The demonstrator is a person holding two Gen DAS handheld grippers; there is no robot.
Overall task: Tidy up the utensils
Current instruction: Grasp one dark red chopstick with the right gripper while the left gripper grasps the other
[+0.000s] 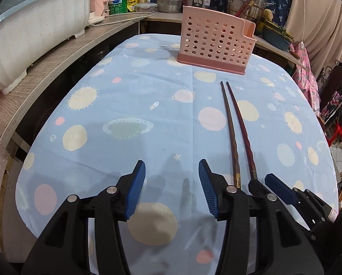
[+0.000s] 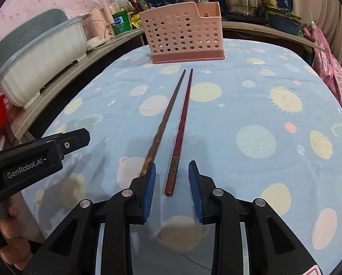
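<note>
The right gripper (image 2: 172,183) hovers low over the near end of the table (image 2: 251,171), jaws apart astride the butt of the red chopstick (image 2: 181,123), pads clear of it; the brown chopstick (image 2: 168,112) passes just outside its left pad. Beside it the left gripper (image 1: 172,183) stands spread over bare planet-print cloth, holding nothing. Both chopsticks lie side by side, tips toward the pink perforated utensil holder (image 2: 184,34) upright at the far edge
</note>
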